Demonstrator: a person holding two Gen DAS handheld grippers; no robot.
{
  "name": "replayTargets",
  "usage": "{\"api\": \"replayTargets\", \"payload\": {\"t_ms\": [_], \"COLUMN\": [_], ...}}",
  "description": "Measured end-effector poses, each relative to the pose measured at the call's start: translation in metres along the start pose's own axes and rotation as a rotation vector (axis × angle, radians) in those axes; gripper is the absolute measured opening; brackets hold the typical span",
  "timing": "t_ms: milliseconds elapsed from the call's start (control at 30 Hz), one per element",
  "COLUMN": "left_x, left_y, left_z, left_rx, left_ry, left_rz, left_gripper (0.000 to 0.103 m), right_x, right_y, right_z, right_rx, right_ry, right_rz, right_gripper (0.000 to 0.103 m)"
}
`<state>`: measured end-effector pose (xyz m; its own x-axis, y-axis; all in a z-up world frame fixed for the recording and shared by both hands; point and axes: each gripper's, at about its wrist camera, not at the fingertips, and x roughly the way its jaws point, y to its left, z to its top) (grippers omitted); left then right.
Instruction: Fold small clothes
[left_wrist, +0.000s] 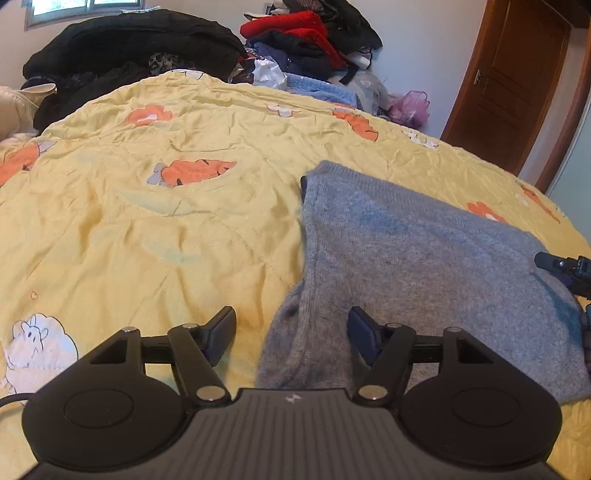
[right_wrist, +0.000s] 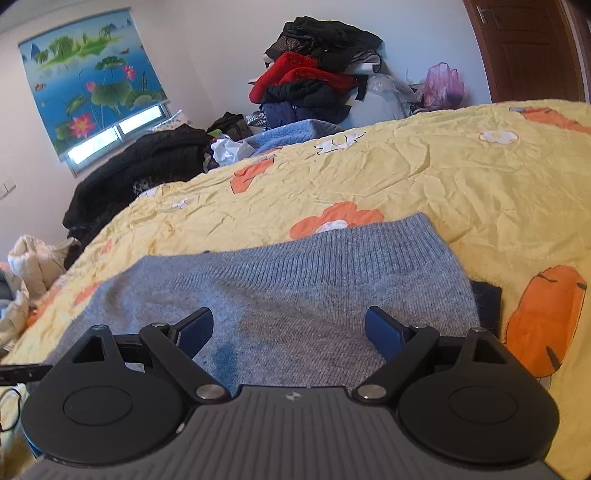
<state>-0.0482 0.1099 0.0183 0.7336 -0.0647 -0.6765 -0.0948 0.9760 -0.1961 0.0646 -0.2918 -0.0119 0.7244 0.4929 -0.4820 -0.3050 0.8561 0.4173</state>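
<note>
A grey knitted garment (left_wrist: 417, 258) lies folded flat on the yellow bedspread (left_wrist: 147, 229). My left gripper (left_wrist: 291, 332) hovers over its near left edge, jaws apart, nothing pressed between the pads. In the right wrist view the same grey garment (right_wrist: 303, 291) fills the foreground, its ribbed hem toward the far side. My right gripper (right_wrist: 290, 330) stands wide open above the cloth, holding nothing. The tip of the right gripper (left_wrist: 565, 267) shows at the right edge of the left wrist view.
The yellow bedspread (right_wrist: 424, 177) has orange carrot and white rabbit prints. A heap of clothes (right_wrist: 317, 85) is piled against the far wall, with black garments (left_wrist: 133, 48) and a blue towel (left_wrist: 325, 90) nearby. A brown door (left_wrist: 513, 81) stands at right.
</note>
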Motion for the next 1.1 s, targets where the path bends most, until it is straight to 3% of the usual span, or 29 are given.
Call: {"api": "replayTargets", "payload": {"t_ms": [67, 100, 133, 333, 433, 467, 600, 700, 767, 800, 833, 900, 1000, 1100], "left_x": [0.000, 0.002, 0.005, -0.018, -0.010, -0.010, -0.019, -0.042, -0.055, -0.055, -0.050, -0.028, 0.015, 0.045], "left_y": [-0.002, -0.003, -0.004, 0.011, 0.019, 0.019, 0.009, -0.004, -0.017, -0.028, -0.038, -0.063, -0.101, -0.114], "left_z": [0.004, 0.006, 0.008, 0.013, 0.000, -0.003, 0.003, 0.011, 0.016, 0.020, 0.022, 0.024, 0.020, 0.013], "left_rx": [-0.004, -0.005, -0.008, -0.083, -0.084, -0.081, -0.040, 0.040, 0.109, 0.145, 0.174, 0.229, 0.333, 0.356], "left_ry": [0.004, 0.017, 0.028, -0.007, 0.071, 0.059, 0.012, -0.112, -0.204, -0.225, -0.226, -0.215, -0.155, -0.089], "left_rz": [-0.034, -0.042, -0.040, -0.006, 0.026, 0.025, 0.038, 0.106, 0.100, 0.072, 0.048, 0.040, 0.067, 0.057], "left_gripper": [0.048, 0.026, 0.014, 0.003, 0.003, 0.003, 0.006, 0.007, 0.013, 0.026, 0.049, 0.077, 0.075, 0.075], "right_x": [-0.001, -0.001, -0.001, 0.000, 0.000, 0.000, -0.001, -0.007, -0.022, -0.032, -0.040, -0.044, -0.027, -0.011], "right_y": [-0.002, -0.002, -0.001, 0.001, 0.000, -0.001, -0.001, 0.005, 0.016, 0.023, 0.031, 0.044, 0.057, 0.055], "right_z": [0.000, 0.000, -0.001, -0.001, -0.001, -0.001, 0.000, 0.004, 0.008, 0.009, 0.010, 0.014, 0.015, 0.002], "right_rx": [0.014, 0.015, 0.014, 0.004, 0.011, 0.015, 0.016, 0.020, 0.032, 0.029, 0.017, -0.012, -0.090, -0.159], "right_ry": [-0.004, -0.004, -0.004, -0.004, -0.005, -0.005, -0.005, 0.004, -0.009, -0.040, -0.067, -0.069, -0.003, 0.057], "right_rz": [0.008, 0.008, 0.007, -0.004, 0.002, 0.006, 0.005, -0.046, -0.084, -0.065, -0.036, -0.028, -0.108, -0.226], "right_gripper": [0.090, 0.090, 0.090, 0.090, 0.090, 0.090, 0.090, 0.088, 0.090, 0.090, 0.095, 0.099, 0.097, 0.097]}}
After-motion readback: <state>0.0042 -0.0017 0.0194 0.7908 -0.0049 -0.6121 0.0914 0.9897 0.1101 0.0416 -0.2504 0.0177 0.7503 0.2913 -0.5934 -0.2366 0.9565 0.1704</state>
